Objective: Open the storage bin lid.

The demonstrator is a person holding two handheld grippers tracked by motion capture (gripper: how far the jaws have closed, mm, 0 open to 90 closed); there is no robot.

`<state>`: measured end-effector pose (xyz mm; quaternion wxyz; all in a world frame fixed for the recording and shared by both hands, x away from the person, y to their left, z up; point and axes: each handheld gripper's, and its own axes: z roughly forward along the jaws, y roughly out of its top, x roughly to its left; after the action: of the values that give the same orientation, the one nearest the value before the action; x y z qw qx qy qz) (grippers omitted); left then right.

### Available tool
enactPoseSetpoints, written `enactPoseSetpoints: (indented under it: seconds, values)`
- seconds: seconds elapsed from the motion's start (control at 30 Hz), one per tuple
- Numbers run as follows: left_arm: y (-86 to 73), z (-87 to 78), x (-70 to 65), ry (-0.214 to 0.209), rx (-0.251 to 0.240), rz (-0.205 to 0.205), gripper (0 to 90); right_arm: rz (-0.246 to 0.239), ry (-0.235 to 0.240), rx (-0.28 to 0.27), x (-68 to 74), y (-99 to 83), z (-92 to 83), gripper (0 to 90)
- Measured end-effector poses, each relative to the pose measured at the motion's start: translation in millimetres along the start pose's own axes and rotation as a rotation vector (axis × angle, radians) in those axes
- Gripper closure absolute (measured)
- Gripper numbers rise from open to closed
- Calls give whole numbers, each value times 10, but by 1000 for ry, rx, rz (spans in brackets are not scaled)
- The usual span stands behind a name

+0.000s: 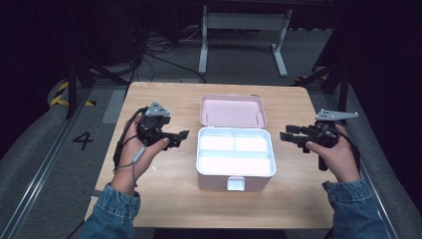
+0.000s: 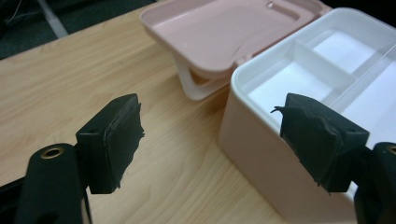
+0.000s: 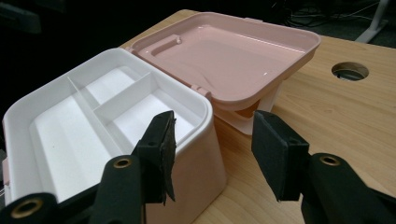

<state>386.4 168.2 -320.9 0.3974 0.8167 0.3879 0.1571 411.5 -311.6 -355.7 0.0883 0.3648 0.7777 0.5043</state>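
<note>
At the centre of the light wooden table (image 1: pixel 164 199) sits the open pink plastic box (image 1: pixel 236 162) with its white divided tray, flanked by left gripper (image 1: pixel 178 136) and right gripper (image 1: pixel 288 133), both spread empty, best approaching level.

I read just one mark: a black "4" (image 1: pixel 82 140) on the grey floor (image 1: pixel 59 164) left of my desk (image 1: pixel 169 199).

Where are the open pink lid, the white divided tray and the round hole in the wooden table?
Open pink lid (image 3: pixel 233 60), right gripper view, its inner face.
White divided tray (image 1: pixel 235 149), high view, its cross divider.
Round hole (image 3: pixel 350 71), right gripper view, its opening.
</note>
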Motion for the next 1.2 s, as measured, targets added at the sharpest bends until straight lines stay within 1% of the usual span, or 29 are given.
enactPoseSetpoints:
  seconds: [0.03,0.07,0.1,0.13,0.2,0.27,0.33,0.4,0.5,0.53,0.57,0.6,0.63,0.67,0.7,0.73,0.77,0.8,0.83,0.87,0.93,1.0,1.07,1.13,1.17,1.2]
  values:
    - [-109,-30,29,10,12,-14,212,3,0,8,-14,1,8,505]
    - [-109,-30,29,10,12,-14,212,3,0,8,-14,1,8,505]
    - [-218,-49,70,16,22,-33,212,5,-8,23,-34,-3,20,504]
    - [-218,-49,70,16,22,-33,214,7,-10,27,-40,-4,22,502]
    - [-373,-75,115,37,24,-44,221,9,-16,37,-55,-6,28,500]
    - [-405,-83,121,34,32,-50,220,7,-22,40,-62,-7,30,498]
    - [-504,-90,138,40,45,-60,220,5,-40,52,-73,-16,37,496]
    - [-579,-86,157,49,54,-69,219,8,-42,60,-79,-28,46,489]
    - [-675,-60,207,76,92,-66,218,3,-54,78,-89,-57,59,479]
    - [-708,-47,211,90,104,-72,217,1,-58,84,-92,-63,60,479]
    - [-732,-37,225,101,119,-65,216,1,-61,90,-95,-72,62,480]
    - [-778,-12,244,108,138,-70,216,2,-63,98,-99,-78,62,482]
    - [-819,6,253,105,154,-82,217,6,-71,105,-105,-91,63,482]
    - [-857,24,274,109,169,-71,223,7,-80,114,-113,-102,60,482]
    - [-887,38,283,108,187,-74,226,3,-90,121,-126,-115,59,482]
    - [-924,60,302,113,209,-69,224,3,-94,126,-136,-125,58,482]
    - [-965,80,325,116,238,-69,223,8,-99,135,-146,-139,54,482]
    - [-998,99,342,115,248,-70,222,9,-105,143,-162,-157,53,481]
    - [-1026,113,352,109,261,-85,220,16,-108,150,-172,-171,53,482]
    - [-1047,128,365,111,269,-91,217,18,-109,158,-181,-184,56,481]
    - [-1086,158,380,114,298,-91,215,23,-107,172,-196,-208,69,481]
    - [-1114,182,384,110,336,-87,210,25,-104,183,-203,-223,82,480]
    - [-1143,206,388,99,384,-72,206,28,-99,191,-210,-236,99,480]
    - [-1168,231,387,94,411,-58,203,27,-98,198,-216,-247,112,478]
    - [-1174,235,375,90,418,-71,197,28,-98,203,-218,-254,122,476]
    - [-1176,245,382,79,416,-53,192,27,-97,203,-219,-258,128,473]
